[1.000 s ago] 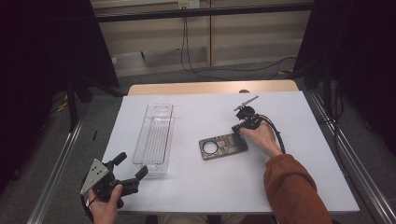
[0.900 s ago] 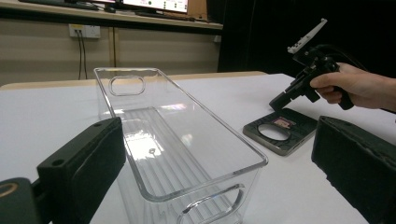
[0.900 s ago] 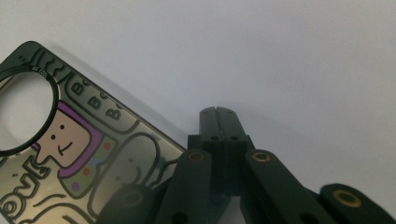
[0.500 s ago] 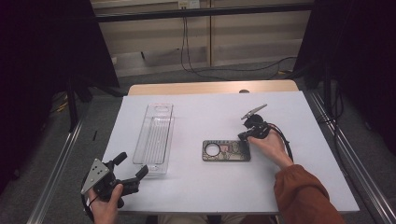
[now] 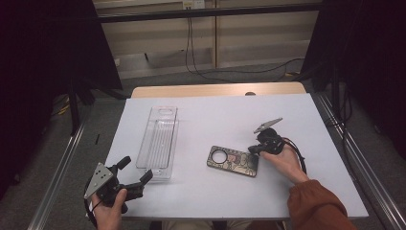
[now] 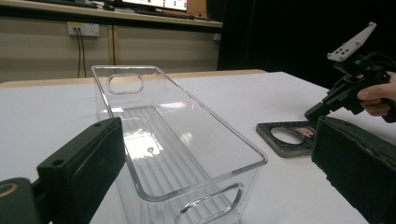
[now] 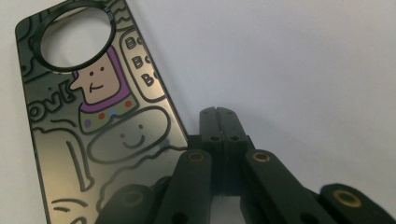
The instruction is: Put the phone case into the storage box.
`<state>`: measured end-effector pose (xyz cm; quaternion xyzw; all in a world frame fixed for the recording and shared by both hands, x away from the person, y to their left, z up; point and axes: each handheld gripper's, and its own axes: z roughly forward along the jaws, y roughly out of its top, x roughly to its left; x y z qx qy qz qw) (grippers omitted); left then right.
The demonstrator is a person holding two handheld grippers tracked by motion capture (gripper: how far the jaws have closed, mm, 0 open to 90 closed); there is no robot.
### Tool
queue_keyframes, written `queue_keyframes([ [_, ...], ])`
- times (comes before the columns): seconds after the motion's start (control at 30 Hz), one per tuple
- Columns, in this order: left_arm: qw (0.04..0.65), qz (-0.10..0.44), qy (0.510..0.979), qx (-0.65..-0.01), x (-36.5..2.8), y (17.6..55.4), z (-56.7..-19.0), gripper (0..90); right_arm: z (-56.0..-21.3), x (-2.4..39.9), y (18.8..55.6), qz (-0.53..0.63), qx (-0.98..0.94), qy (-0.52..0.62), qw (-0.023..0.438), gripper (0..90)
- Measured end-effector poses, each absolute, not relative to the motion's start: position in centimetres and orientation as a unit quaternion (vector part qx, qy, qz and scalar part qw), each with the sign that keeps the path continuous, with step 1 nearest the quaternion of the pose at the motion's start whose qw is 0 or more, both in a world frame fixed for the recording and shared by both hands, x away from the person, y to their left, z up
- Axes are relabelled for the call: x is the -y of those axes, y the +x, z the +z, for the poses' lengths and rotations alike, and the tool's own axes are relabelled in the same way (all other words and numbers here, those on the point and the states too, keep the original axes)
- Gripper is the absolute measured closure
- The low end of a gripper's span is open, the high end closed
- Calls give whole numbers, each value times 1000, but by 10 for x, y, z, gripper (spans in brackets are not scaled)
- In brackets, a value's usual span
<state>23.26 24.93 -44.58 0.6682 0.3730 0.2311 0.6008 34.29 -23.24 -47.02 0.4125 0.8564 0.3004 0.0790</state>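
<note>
A dark phone case (image 5: pixel 233 161) with cartoon drawings and a round camera hole lies flat on the white table (image 5: pixel 215 115), right of centre. My right gripper (image 5: pixel 252 149) is shut, with its tips low at the case's right end. In the right gripper view the closed jaws (image 7: pixel 223 116) sit just beside the case's (image 7: pixel 93 130) long edge, nothing between them. My left gripper (image 5: pixel 136 169) stands open at the table's near left corner. Its jaws (image 6: pixel 219 140) frame the near end of an empty clear plastic tray (image 6: pixel 187 149). The case (image 6: pixel 275 145) and right gripper (image 6: pixel 312 112) lie beyond.
The long clear tray (image 5: pixel 160 136) lies lengthwise on the left half of the table. A strip of bare wood (image 5: pixel 215 90) shows at the far edge. Metal rails (image 5: pixel 354 158) run along both sides, and cables (image 5: pixel 230 72) hang behind the table.
My right gripper moved right and toward the near edge, from over the case to its right end. The case shifted slightly the same way and turned flatter. The left gripper stayed put.
</note>
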Motion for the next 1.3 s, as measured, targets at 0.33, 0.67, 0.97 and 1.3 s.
queue_keyframes([
  [0.33,599,232,670,-372,-249,233,-446,31,-469,233,322,308,-856,410,73,900],
  [0.67,600,229,672,-370,-248,233,-446,31,-466,233,305,325,-853,402,72,900],
  [0.97,600,229,670,-373,-247,234,-446,31,-465,240,306,351,-842,403,72,825],
  [1.3,601,228,672,-368,-248,233,-446,31,-455,250,301,388,-827,400,74,496],
])
